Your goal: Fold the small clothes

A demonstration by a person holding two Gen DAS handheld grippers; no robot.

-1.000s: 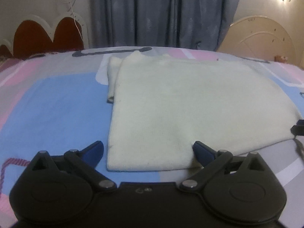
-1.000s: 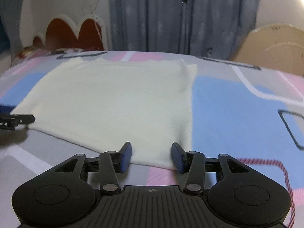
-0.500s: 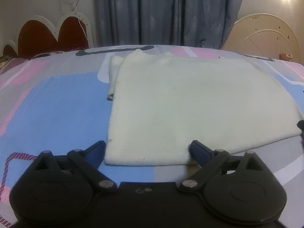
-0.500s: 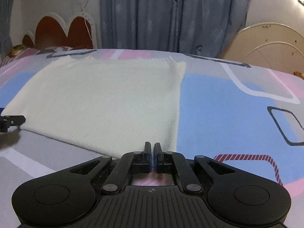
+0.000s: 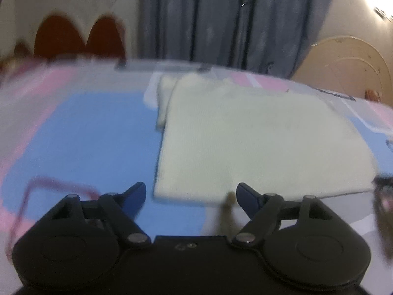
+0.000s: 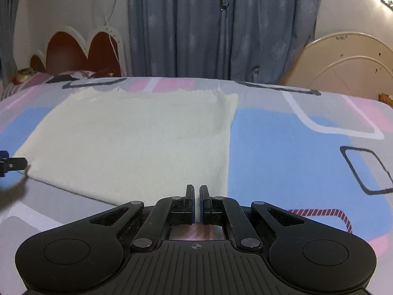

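- A cream garment (image 6: pixel 137 142) lies flat on the bed (image 6: pixel 282 152), over its blue, pink and grey sheet.
- The left gripper (image 5: pixel 190 193) has its jaws spread wide at the garment's near left corner, holding nothing.
- The right gripper (image 6: pixel 197 196) has its jaws pressed almost together at the near right hem; whether cloth is pinched cannot be told.

Colours and patterns on record

Garment (image 6: pixel 137 142): plain pale cream, fine ribbed knit. Bedsheet (image 6: pixel 282 147): blue, pink and grey blocks with white, black and maroon-striped rounded outlines. Curtains (image 6: pixel 221 24): grey-blue, faint lighter motif. Headboard (image 6: pixel 81 49): red-brown panels, white scalloped border. Both grippers black, fingertips (image 5: pixel 133 195) blue.
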